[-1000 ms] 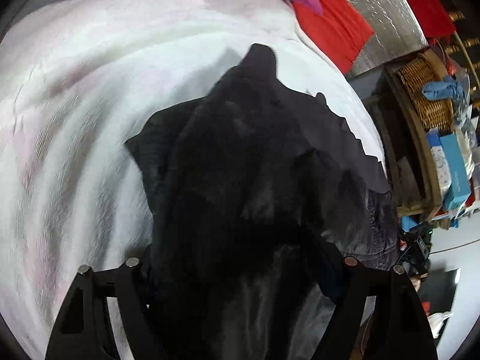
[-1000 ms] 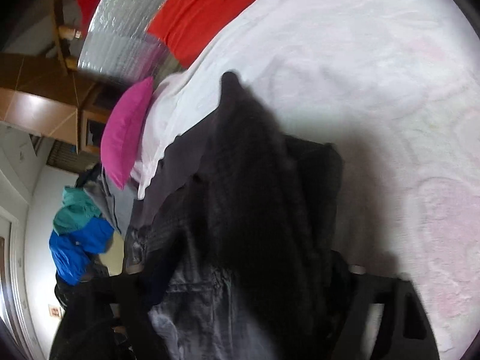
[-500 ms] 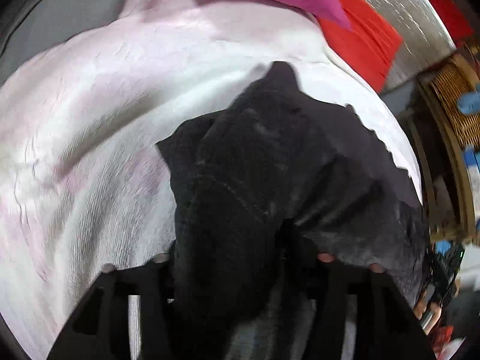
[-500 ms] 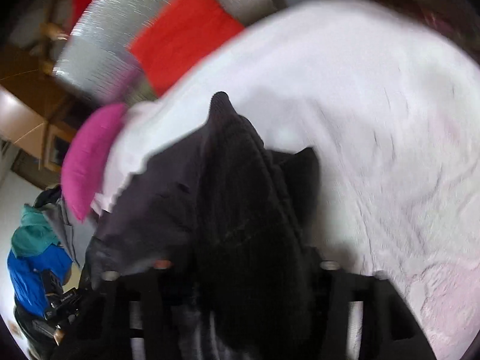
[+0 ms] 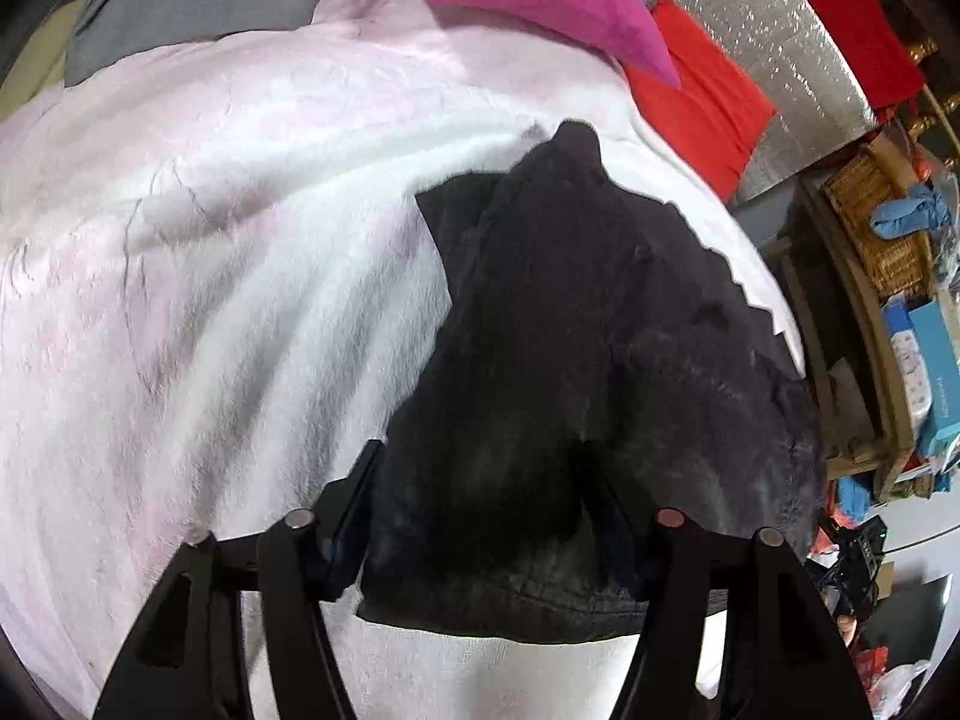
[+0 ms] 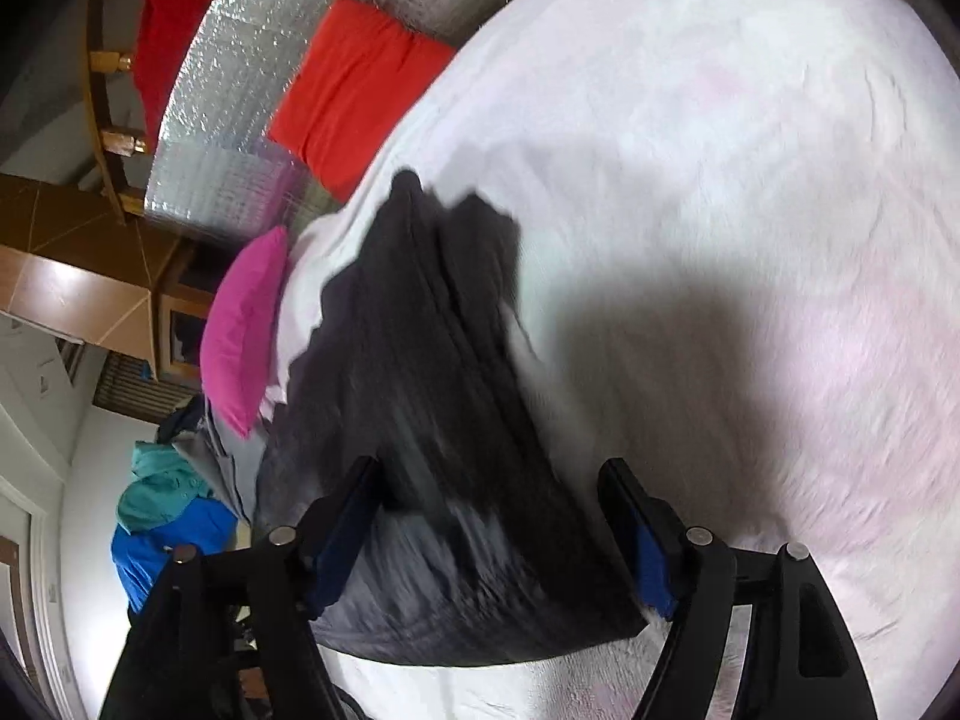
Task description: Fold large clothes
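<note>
Our left gripper (image 5: 489, 480) and right gripper (image 6: 489, 498) both stand spread around the dark charcoal folded garment (image 5: 588, 360) on the pale pink blanket (image 5: 210, 276); the blue box (image 5: 936, 378) bears lettering we cannot read.

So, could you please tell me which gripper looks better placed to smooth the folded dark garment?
Probably the right gripper: its jaws stand open around the dark garment, while the left gripper's opening is covered by cloth.

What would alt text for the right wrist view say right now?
A dark garment lies bunched on a white blanket between the open right tongs. A pink pillow and a red cushion sit beyond it at the left.
</note>
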`<state>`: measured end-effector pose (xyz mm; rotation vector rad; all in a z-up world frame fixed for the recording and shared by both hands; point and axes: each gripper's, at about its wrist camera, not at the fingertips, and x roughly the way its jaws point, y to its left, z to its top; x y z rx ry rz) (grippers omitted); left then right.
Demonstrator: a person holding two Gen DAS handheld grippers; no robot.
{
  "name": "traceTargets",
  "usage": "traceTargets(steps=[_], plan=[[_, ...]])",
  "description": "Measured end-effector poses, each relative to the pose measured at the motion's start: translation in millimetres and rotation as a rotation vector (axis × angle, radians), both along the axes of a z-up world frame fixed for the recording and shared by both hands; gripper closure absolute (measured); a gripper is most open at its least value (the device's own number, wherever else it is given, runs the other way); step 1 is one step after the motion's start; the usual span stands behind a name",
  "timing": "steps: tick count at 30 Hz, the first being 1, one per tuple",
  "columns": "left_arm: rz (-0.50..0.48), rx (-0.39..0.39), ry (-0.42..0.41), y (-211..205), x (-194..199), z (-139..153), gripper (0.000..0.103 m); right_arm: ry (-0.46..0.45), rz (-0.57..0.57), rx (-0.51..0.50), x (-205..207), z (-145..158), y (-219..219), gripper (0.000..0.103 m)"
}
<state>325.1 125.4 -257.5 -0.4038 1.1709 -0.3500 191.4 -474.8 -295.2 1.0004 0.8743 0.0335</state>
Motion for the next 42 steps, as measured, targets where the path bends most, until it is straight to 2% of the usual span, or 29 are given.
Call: traceTargets(steps=[1, 2, 4, 8, 10, 12, 13, 14, 15, 16, 18, 19, 20, 23, 27, 30, 32, 42], plan=[[-0.003, 0.014, -0.013, -5.5, -0.4, 0.9, 0.052, 0.001, -0.005, -0.044, 3.0, 2.0, 6.5, 0.048], [-0.005, 0.029, -0.028, -12.6, 1.0, 4.1, 0.059, 0.001, 0.008, -0.092, 7.2, 8.5, 13.4, 0.054], [-0.01, 0.068, -0.056, -21.4, 2.2, 14.2, 0.065, -0.018, -0.004, -0.157, 8.0, 27.6, 19.0, 0.068], [-0.025, 0.17, -0.061, -33.7, 8.8, 12.6, 0.063, -0.073, -0.026, -0.264, 14.0, 56.7, 29.1, 0.068], [-0.005, 0.177, -0.044, -33.3, 5.8, 4.9, 0.055, -0.005, -0.034, -0.302, 26.3, 44.0, 29.6, 0.068], [0.03, 0.149, -0.03, -27.2, -0.2, 3.7, 0.053, 0.072, -0.013, -0.324, 35.2, 25.2, 30.8, 0.064], [0.031, 0.154, -0.032, -26.0, -3.4, 5.6, 0.052, 0.065, -0.028, -0.308, 34.8, 24.2, 30.1, 0.062], [0.025, 0.179, -0.048, -26.5, -8.7, 9.7, 0.052, 0.056, -0.042, -0.285, 30.7, 26.1, 27.9, 0.054], [0.018, 0.216, -0.071, -27.8, -14.3, 15.5, 0.051, 0.054, -0.044, -0.244, 26.5, 28.0, 24.6, 0.035], [0.017, 0.275, -0.104, -33.2, -21.9, 23.4, 0.049, 0.051, -0.047, -0.209, 21.5, 30.5, 21.0, 0.026], [0.026, 0.412, -0.209, -43.1, -42.7, 43.6, 0.047, 0.014, -0.079, -0.197, 7.6, 40.3, 15.6, 0.027], [0.03, 0.461, -0.259, -46.9, -53.0, 52.6, 0.042, -0.006, -0.087, -0.213, -0.2, 46.8, 14.3, 0.026], [0.038, 0.504, -0.306, -50.3, -61.4, 61.5, 0.036, -0.019, -0.09, -0.229, -8.2, 52.0, 13.9, 0.027], [0.063, 0.598, -0.443, -58.6, -91.5, 87.4, 0.032, -0.06, -0.101, -0.232, -29.9, 64.2, 19.2, 0.027], [0.071, 0.621, -0.524, -67.6, -111.8, 111.1, 0.032, -0.074, -0.081, -0.223, -55.4, 68.0, 30.3, 0.026], [0.071, 0.615, -0.542, -76.0, -111.6, 116.9, 0.032, -0.066, -0.052, -0.196, -66.5, 62.7, 41.3, 0.026], [0.074, 0.599, -0.538, -76.2, -110.6, 120.4, 0.032, -0.049, -0.026, -0.152, -62.1, 56.2, 48.1, 0.026], [0.11, 0.587, -0.535, -73.9, -108.7, 119.9, 0.032, 0.022, 0.034, -0.127, -31.8, 30.2, 77.6, 0.026]])
